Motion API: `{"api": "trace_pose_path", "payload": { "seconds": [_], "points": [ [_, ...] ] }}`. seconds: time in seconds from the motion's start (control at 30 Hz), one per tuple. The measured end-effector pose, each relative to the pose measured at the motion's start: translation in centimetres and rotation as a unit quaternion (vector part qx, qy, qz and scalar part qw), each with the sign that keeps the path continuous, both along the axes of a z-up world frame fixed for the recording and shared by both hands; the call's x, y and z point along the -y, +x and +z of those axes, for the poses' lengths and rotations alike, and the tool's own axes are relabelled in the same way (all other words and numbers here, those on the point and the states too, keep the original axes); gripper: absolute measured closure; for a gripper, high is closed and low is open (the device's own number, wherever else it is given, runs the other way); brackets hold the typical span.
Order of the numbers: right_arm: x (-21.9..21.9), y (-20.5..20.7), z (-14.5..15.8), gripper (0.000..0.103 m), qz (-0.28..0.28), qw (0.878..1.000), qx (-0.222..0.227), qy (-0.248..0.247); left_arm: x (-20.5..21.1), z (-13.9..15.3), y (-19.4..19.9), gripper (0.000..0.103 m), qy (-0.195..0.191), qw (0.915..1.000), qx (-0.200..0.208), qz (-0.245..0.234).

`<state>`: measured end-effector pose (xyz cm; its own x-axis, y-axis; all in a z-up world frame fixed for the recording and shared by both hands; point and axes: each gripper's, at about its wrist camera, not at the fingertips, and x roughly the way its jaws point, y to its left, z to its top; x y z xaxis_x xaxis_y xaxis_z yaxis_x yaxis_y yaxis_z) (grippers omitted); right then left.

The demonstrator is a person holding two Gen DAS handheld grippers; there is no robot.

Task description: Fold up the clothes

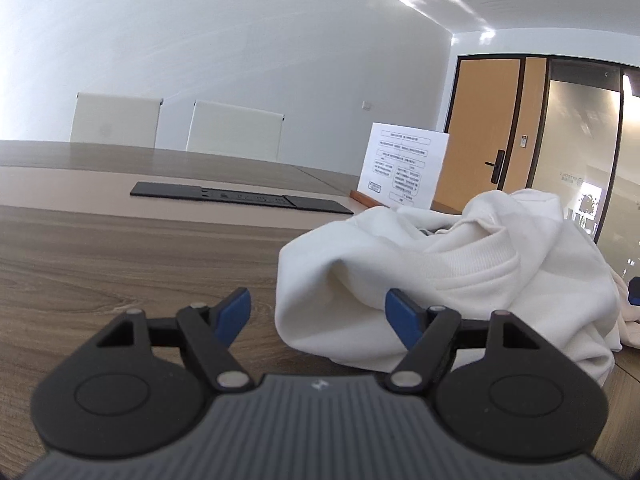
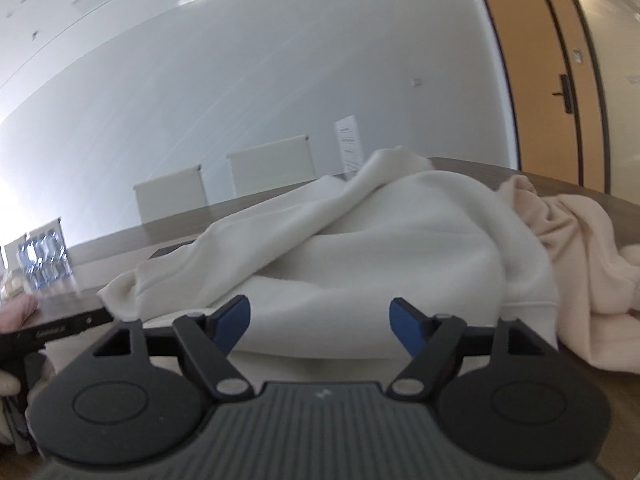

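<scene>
1. Your left gripper (image 1: 318,314) has its jaws spread with nothing pinched; the cream sweatshirt (image 1: 452,272) lies crumpled just ahead, to its right.
2. Your right gripper (image 2: 320,320) is also spread wide, the sweatshirt's bulk just in front and unclamped.
3. Nothing looks folded yet: the sweatshirt is a heap, and the pink garment (image 2: 580,264) beside it on the right is bunched too. All folding remains, I'd judge.
4. The wooden table (image 1: 120,256) holds a black panel (image 1: 240,198) and a printed sign (image 1: 404,166); white chairs (image 1: 176,124) and a door (image 1: 484,128) stand behind.
</scene>
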<state>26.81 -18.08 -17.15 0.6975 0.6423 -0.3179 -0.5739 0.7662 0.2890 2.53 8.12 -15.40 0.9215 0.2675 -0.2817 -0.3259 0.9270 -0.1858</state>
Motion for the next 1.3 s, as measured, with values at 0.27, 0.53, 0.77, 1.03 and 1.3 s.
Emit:
{"api": "trace_pose_path", "payload": {
  "seconds": [0.27, 0.53, 0.77, 1.03, 1.3],
  "points": [
    [7.3, 7.2, -5.1, 0.007, -0.034, 0.988, -0.079, 0.127, -1.9, -0.6, 0.6, 0.031, -0.049, 0.9951, -0.037, 0.077],
    [11.0, 11.8, -8.8, 0.005, 0.006, 0.967, -0.174, 0.186, -1.6, -0.3, 0.1, 0.031, -0.039, 0.9831, -0.049, 0.172],
    [12.4, 12.9, -10.0, 0.004, 0.012, 0.968, -0.189, 0.163, -1.2, -0.3, 0.6, 0.031, -0.024, 0.9765, -0.074, 0.201],
    [14.3, 12.9, -11.2, 0.004, 0.015, 0.974, -0.18, 0.136, -0.9, -0.4, 1.1, 0.031, -0.019, 0.9721, -0.093, 0.214],
    [15.1, 12.6, -12.3, 0.001, -0.008, 0.982, -0.163, 0.096, -0.8, -0.7, 2.4, 0.031, -0.01, 0.9745, -0.131, 0.182]
  ]
}}
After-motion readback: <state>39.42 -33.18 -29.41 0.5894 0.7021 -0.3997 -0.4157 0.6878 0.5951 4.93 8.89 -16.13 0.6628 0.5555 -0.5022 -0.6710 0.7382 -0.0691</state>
